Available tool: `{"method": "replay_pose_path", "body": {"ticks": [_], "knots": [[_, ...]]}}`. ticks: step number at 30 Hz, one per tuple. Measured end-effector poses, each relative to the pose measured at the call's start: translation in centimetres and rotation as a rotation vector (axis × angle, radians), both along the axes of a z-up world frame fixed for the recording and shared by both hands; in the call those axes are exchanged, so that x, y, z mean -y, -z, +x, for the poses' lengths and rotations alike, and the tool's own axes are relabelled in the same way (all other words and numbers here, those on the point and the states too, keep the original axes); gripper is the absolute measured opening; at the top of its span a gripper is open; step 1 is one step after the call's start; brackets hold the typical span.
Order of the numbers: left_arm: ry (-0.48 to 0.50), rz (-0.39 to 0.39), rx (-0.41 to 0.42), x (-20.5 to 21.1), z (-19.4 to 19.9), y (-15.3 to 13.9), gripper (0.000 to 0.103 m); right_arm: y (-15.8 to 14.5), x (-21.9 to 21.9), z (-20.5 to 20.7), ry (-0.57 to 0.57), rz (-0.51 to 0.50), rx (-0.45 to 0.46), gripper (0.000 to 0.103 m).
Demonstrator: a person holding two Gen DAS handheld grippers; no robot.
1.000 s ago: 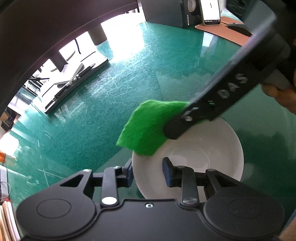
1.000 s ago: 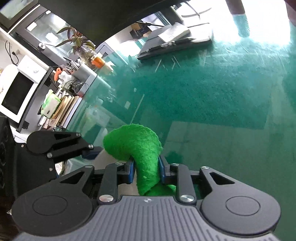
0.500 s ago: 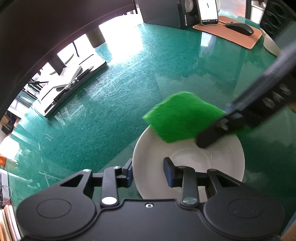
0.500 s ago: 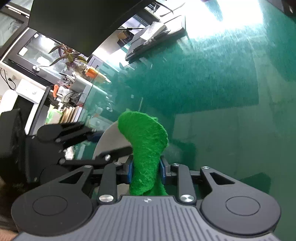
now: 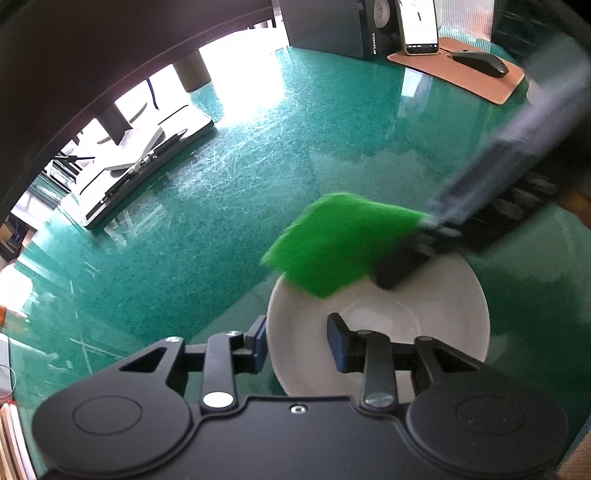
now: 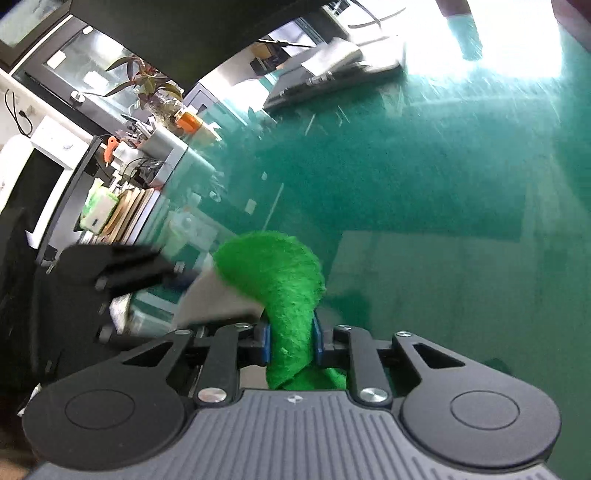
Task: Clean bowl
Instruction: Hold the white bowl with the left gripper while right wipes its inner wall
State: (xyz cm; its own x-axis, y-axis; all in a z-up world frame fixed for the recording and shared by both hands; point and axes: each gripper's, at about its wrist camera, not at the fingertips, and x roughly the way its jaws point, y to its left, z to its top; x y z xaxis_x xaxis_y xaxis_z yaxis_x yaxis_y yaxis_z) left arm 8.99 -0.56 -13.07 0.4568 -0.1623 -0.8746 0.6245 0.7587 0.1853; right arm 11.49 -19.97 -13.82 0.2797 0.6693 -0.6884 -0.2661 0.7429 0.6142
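Note:
A white bowl (image 5: 424, 314) sits on the green glass table (image 5: 221, 240). My left gripper (image 5: 296, 343) straddles its near-left rim, one pad outside and one on the inner wall. Its jaws are opening, though the pads still rest against the wall. A bright green scouring pad (image 5: 340, 243) hangs over the bowl's far-left rim, pinched by my right gripper (image 5: 410, 247), which reaches in blurred from the upper right. In the right wrist view the right gripper (image 6: 291, 339) is closing on the folded scouring pad (image 6: 284, 280). The bowl (image 6: 218, 299) and the left gripper's fingers (image 6: 129, 258) lie to the left.
A folded laptop stand (image 5: 147, 162) lies at the table's far left. A speaker (image 5: 332, 29), a phone (image 5: 419, 26) and a mouse (image 5: 480, 62) on a brown mat (image 5: 491, 85) stand at the back. A plant (image 6: 147, 81) and books (image 6: 125, 210) crowd a shelf beyond the table edge.
The right gripper swept the green pad from the bowl's left rim towards the right, then part of the way back left. The bowl and the left gripper stayed put.

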Motion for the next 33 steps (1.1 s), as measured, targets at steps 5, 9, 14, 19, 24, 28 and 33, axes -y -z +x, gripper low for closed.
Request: {"method": "replay_pose_path", "body": {"ticks": [5,9,14,19,24,28,33], "knots": [[-0.142,-0.096,-0.058,-1.2,1.1,-0.6,0.052,0.1,0.9,-2.6,0.059,0.042,-0.042,0.025],[-0.203,-0.125,-0.049,-2.1,-0.7,-1.2,0.075,0.5,1.3,-3.4,0.115,0.075,-0.052,0.025],[-0.234,-0.112,-0.078,-2.3,-2.9,-0.7,0.069,0.5,1.4,-3.5,0.140,0.089,-0.048,0.034],[-0.257,-0.119,-0.084,-2.5,-3.5,-0.4,0.033,-0.2,1.8,-3.9,0.177,0.100,-0.019,0.053],[-0.217,-0.108,-0.063,-2.3,-3.2,-0.4,0.026,-0.5,2.3,-4.0,0.240,0.098,-0.002,0.053],[-0.161,-0.102,-0.058,-2.5,-2.7,-0.5,0.025,-0.5,2.0,-3.6,0.225,0.096,0.016,0.016],[-0.075,-0.090,-0.051,-2.7,-1.7,-0.4,0.025,-0.8,1.5,-2.9,0.184,0.081,0.025,0.016]]}}
